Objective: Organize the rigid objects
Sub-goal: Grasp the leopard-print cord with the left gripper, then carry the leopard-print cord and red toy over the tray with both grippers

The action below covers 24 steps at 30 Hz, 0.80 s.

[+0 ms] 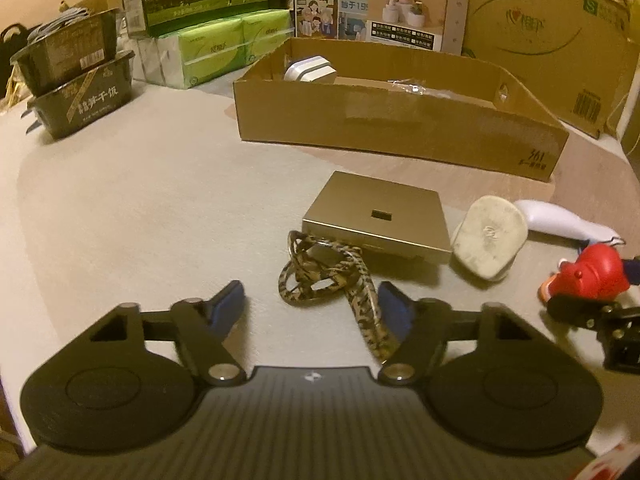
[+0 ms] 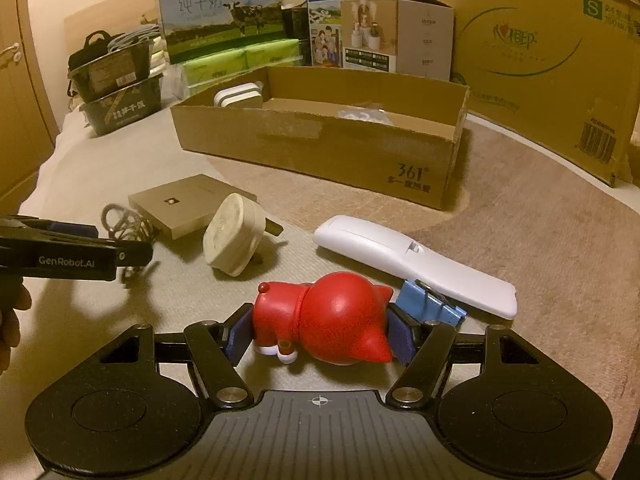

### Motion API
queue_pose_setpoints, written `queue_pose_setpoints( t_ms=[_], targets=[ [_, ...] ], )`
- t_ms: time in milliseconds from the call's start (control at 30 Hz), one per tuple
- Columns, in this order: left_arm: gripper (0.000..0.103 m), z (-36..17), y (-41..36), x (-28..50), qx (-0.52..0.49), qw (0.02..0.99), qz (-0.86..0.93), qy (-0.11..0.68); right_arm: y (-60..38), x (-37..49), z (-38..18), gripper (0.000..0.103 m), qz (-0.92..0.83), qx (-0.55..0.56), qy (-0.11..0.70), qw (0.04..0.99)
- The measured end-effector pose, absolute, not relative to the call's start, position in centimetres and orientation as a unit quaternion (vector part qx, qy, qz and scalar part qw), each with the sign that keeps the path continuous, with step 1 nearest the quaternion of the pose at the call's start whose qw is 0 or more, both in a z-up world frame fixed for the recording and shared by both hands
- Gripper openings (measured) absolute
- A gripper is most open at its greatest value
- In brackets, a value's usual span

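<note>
jaws clamped on red figurine (image 2: 320, 318)

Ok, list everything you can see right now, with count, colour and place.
red figure: 1, red, lying between the right gripper's pads
remote: 1, white, behind the figure
blue clip: 1, blue, between figure and remote
plug: 1, cream, left of the remote
flat box: 1, gold, left of the plug
strap: 1, camouflage, in front of the flat box
open carton: 1, brown, behind the loose items
white item: 1, white with a grey band, in the carton's back left corner
food trays: 2, black, stacked far left
tissue packs: several, green, behind the carton
milk boxes: 2, printed, back row
big carton: 1, brown, back right
left gripper: 1, black, open over the strap
right gripper: 1, black, shut on the figure
hand: 1, left edge
</note>
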State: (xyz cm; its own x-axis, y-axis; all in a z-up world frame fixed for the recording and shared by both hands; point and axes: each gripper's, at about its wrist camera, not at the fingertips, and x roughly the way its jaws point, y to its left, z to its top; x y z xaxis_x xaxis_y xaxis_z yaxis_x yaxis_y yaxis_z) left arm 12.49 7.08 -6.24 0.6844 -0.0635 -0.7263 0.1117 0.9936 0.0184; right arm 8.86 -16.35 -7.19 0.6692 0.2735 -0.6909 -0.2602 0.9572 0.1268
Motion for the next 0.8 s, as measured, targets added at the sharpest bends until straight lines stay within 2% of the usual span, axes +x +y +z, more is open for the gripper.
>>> queue_pose_setpoints(
  t_ms=[100,167,233,333,800],
  targets=[
    [0.064,-6.2,6.8,12.7,0.04,0.922,-0.059,0.38,-16.2,8.9,-7.3,0.068,0.147,0.007,0.381,0.913],
    [0.057,-6.3,6.5,13.1,0.054,0.924,-0.062,0.373,-16.2,8.9,-7.4,0.068,0.145,0.007,0.382,0.913],
    [0.046,-6.4,6.3,13.4,0.057,0.924,-0.068,0.372,-16.3,8.9,-7.5,0.068,0.144,0.007,0.383,0.912],
    [0.037,-6.4,6.0,13.6,0.066,0.924,-0.071,0.371,-16.3,9.0,-7.5,0.068,0.145,0.007,0.383,0.912],
    [0.036,-5.1,6.3,9.0,0.047,0.914,-0.05,0.399,-16.3,8.0,-6.1,0.068,0.158,0.014,0.371,0.915]
  ],
)
